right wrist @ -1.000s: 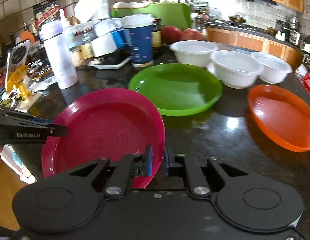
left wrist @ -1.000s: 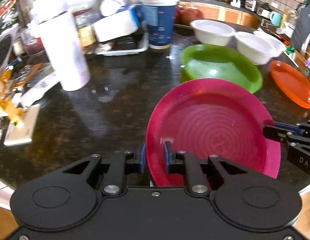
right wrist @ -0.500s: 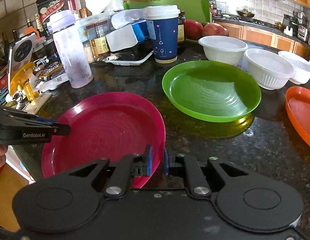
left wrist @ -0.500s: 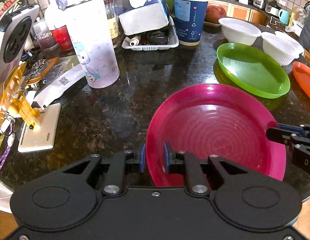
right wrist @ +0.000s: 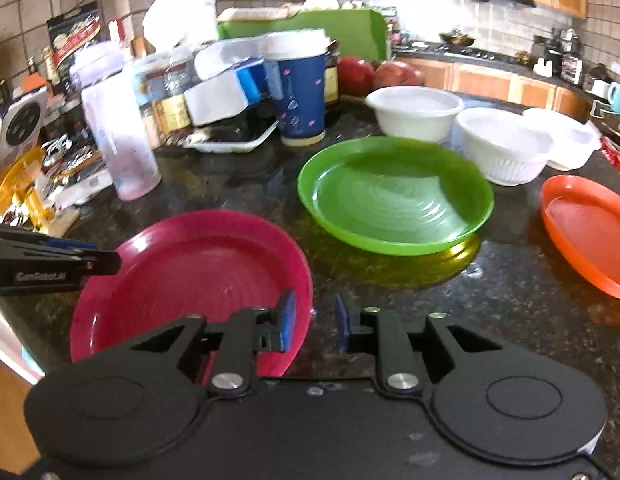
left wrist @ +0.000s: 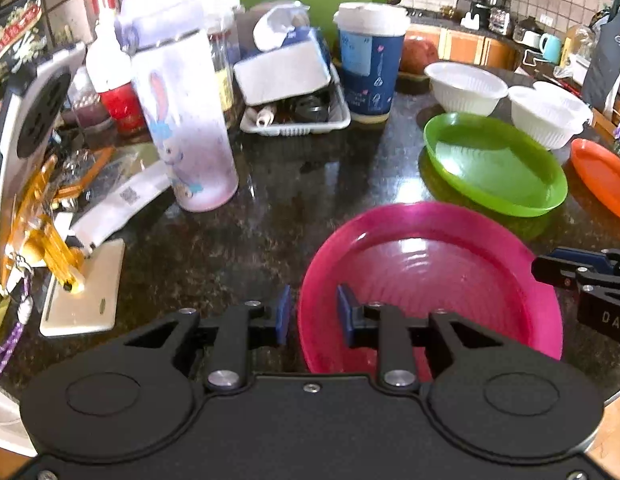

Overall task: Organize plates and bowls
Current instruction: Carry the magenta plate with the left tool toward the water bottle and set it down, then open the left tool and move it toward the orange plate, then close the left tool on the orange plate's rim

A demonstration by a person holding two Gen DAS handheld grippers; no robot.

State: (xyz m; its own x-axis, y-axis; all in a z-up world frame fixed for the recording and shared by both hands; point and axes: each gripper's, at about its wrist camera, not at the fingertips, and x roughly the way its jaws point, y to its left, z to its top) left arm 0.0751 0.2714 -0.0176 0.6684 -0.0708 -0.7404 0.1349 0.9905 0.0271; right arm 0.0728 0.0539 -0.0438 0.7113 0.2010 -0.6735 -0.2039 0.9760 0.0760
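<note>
Left view, left to right: phone stand (left wrist: 38,184) at left edge, bottle (left wrist: 182,120) left of centre, tray (left wrist: 294,120) and blue cup (left wrist: 370,68) at upper centre, white bowls (left wrist: 466,88) upper right with the green plate (left wrist: 494,164) just in front of them, orange plate (left wrist: 602,176) at right edge.

Pink plate (left wrist: 430,276) sits low centre-right, on the tabletop (left wrist: 270,208) near its front edge.

Left tongs (left wrist: 313,316): released. The pads straddle the pink plate's left rim with a visible gap either side, no clamp.

Right view: pink plate (right wrist: 190,276) lower left, green plate (right wrist: 394,196) centre, three bowls (right wrist: 414,112) behind it, orange plate (right wrist: 586,228) at right.

Right tongs (right wrist: 313,322): also released. Left pad is over the plate's right rim, right pad outside it, gap showing. Not grasping.

Step, as I read it: pink plate just set down or about to be picked; both tongs are at its rim but neither holds it. No stack made yet, all three plates lie apart and the bowls are un-nested.

Next move calls for: close both tongs on opposite rims, lift level, carry up-right, and lower the plate centred onto the green one. Rims are thin and glossy, so slip risk. Keep the bite deep and clear the green rim before lowering.
</note>
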